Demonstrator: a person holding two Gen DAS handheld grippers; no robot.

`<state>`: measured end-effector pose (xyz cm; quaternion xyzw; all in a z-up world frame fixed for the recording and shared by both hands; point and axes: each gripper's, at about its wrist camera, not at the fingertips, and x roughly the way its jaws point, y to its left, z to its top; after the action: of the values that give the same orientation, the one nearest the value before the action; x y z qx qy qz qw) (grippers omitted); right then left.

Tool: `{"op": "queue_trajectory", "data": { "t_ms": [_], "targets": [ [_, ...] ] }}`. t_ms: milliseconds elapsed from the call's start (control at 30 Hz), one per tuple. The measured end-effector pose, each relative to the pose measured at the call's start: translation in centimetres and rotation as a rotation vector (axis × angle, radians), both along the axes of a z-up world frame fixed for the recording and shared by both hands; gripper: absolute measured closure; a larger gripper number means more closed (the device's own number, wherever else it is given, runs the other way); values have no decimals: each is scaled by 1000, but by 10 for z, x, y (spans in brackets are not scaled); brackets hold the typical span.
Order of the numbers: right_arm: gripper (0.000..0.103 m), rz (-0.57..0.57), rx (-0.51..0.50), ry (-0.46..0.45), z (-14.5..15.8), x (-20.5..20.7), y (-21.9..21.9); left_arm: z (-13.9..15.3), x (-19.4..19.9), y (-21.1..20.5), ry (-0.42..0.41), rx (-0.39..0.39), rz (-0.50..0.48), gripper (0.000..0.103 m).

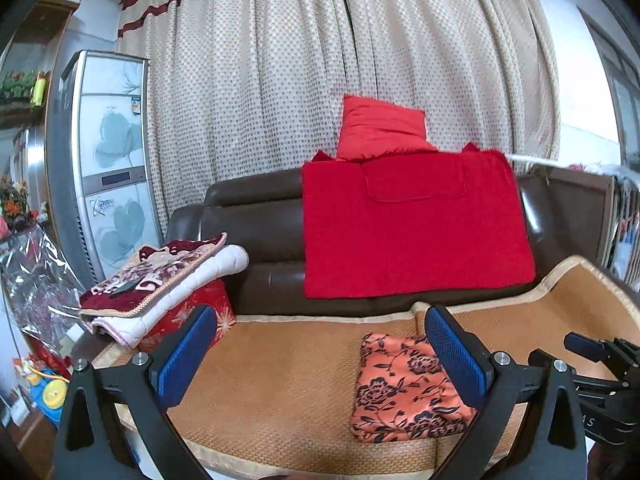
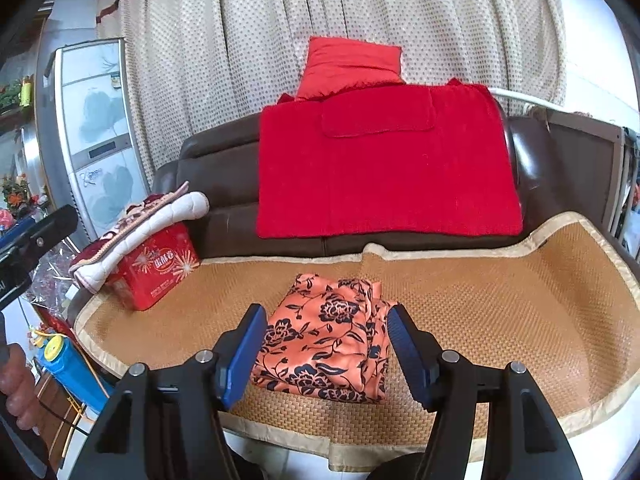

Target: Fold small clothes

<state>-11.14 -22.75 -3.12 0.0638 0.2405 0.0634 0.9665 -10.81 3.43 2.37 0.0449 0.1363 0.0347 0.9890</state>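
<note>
Now, through the left wrist camera, I see my left tool [image 1: 320, 354] with its blue pads spread wide apart, holding nothing. The folded orange floral garment [image 1: 404, 390] lies on the woven mat [image 1: 280, 380], low and to the right, partly behind the right pad. My right tool [image 1: 600, 364] pokes in at the far right edge. Behind, a red blanket [image 1: 416, 228] hangs over the brown sofa [image 1: 256, 216].

Through the right wrist camera, my right tool [image 2: 326, 354] also stands apart and empty, and the garment [image 2: 324, 344] sits on the mat [image 2: 500, 312] just beyond and between the pads. A red box [image 2: 156, 268] under folded quilts [image 2: 140, 228] sits at the left.
</note>
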Motion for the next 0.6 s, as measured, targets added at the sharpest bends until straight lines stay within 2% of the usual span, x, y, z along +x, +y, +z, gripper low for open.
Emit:
{"op": "queue_trajectory", "data": {
  "t_ms": [200,600],
  "targets": [
    [35,-1,-20,-45,14,-15,2,5,-7,9,-20,-26,36,0],
    [33,-22,-33,-115,32,-36,10,2,-14,10,-7,-3,33,0]
  ]
}}
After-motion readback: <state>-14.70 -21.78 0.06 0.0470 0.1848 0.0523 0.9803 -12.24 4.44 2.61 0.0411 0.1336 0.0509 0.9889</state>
